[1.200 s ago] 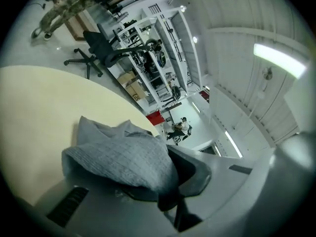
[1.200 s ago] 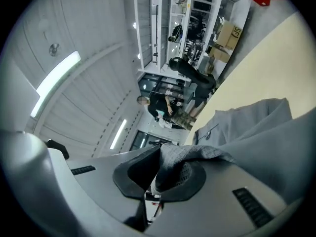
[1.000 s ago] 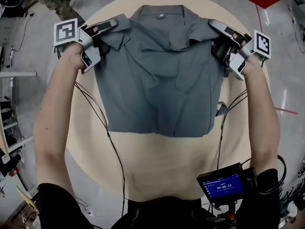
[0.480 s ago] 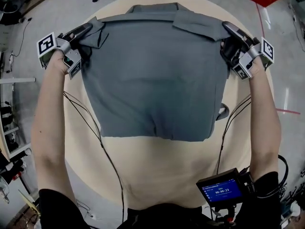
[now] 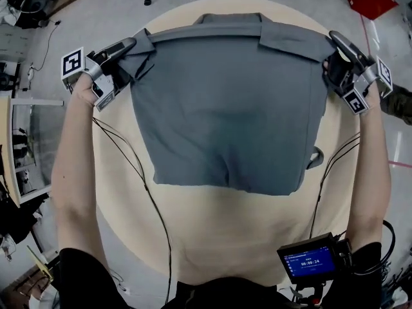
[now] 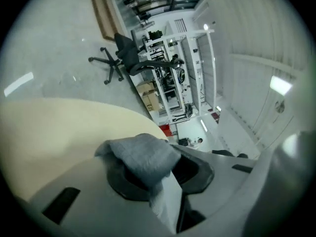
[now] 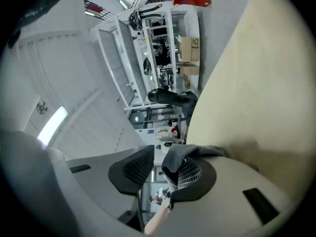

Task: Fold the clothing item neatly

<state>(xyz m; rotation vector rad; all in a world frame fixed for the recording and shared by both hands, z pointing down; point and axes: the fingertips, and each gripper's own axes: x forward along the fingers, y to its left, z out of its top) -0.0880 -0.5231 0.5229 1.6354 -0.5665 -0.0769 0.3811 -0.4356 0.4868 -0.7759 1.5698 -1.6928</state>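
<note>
shirt on round table; left tongs, right tongs just opening, cloth between.

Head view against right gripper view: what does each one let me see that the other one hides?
Only the head view: the whole grey shirt spread flat, the person's forearms, a small blue screen. Only the right gripper view: the right tool's jaws standing apart, just having opened, a shirt fold draped over one pad; shelving behind. Both: shirt, round table, right tool.
</note>
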